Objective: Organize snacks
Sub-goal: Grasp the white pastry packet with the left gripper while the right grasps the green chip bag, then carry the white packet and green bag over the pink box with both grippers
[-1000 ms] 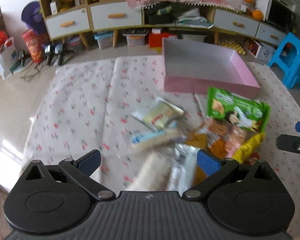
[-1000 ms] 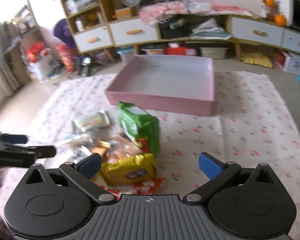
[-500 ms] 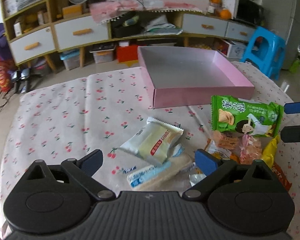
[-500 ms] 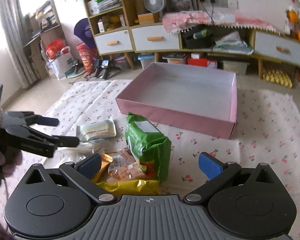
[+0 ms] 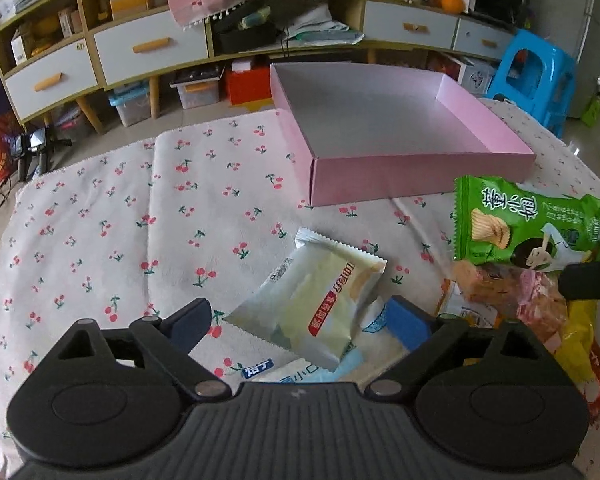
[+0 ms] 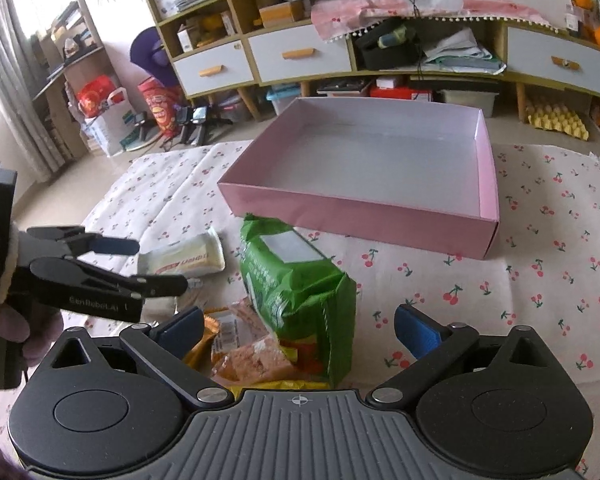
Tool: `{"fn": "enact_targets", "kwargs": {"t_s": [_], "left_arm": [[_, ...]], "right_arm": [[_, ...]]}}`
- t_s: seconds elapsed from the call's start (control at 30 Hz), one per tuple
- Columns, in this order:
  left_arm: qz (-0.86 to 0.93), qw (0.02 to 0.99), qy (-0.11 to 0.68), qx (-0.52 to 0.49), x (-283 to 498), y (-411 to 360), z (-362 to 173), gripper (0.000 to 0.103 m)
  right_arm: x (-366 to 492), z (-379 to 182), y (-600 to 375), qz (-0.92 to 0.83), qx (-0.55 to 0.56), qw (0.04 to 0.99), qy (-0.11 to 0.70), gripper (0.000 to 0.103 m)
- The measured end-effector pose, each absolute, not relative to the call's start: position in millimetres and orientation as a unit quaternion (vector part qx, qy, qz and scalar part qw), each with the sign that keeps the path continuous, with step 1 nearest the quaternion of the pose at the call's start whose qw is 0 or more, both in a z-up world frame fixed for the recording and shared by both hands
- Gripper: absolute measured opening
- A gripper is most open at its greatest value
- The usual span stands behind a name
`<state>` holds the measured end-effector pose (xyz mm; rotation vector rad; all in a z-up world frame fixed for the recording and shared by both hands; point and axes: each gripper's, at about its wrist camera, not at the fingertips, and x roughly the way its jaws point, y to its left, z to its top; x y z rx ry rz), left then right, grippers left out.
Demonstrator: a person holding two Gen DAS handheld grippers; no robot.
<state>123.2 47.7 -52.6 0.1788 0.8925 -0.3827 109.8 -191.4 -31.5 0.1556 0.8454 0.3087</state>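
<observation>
An empty pink box sits on the cherry-print cloth. Snacks lie in a pile before it: a pale wafer packet, a green chip bag, an orange-brown biscuit pack, a yellow pack and a blue-white packet. My left gripper is open, its fingers on either side of the wafer packet. It also shows from the side in the right wrist view. My right gripper is open around the green bag's near end.
A cabinet with white drawers and storage bins stands behind the cloth. A blue plastic stool is at the far right. Bags and tripods sit on the floor at the left.
Both grippers have moved closer to the snack pile. The left now has the wafer packet between its open fingers; the right has come up to the green bag.
</observation>
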Motion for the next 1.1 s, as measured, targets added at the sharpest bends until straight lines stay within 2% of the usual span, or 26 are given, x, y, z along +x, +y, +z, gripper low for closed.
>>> {"fn": "enact_targets", "kwargs": {"t_s": [0.17, 0.37, 0.43, 0.6, 0.73, 1.1], "left_arm": [[-0.172, 0.883, 0.43, 0.081, 127, 45, -55, 0.087], [-0.137, 0.886, 0.438, 0.065, 133, 45, -56, 0.078], [-0.128, 0.887, 0.439, 0.057, 134, 45, -56, 0.075], [-0.12, 0.889, 0.441, 0.043, 135, 49, -56, 0.072], [-0.117, 0.888, 0.445, 0.023, 135, 54, -58, 0.069], [-0.12, 0.884, 0.451, -0.025, 136, 65, -55, 0.063]], "right_arm": [[118, -30, -191, 0.135, 0.089, 0.901, 0.403, 0.098], [123, -29, -191, 0.12, 0.11, 0.903, 0.397, 0.083], [124, -30, -191, 0.119, 0.112, 0.903, 0.398, 0.074], [127, -32, -192, 0.122, 0.123, 0.901, 0.398, 0.065], [126, -31, -191, 0.126, 0.129, 0.9, 0.397, 0.053], [130, -26, -203, 0.122, 0.197, 0.883, 0.409, 0.046]]}}
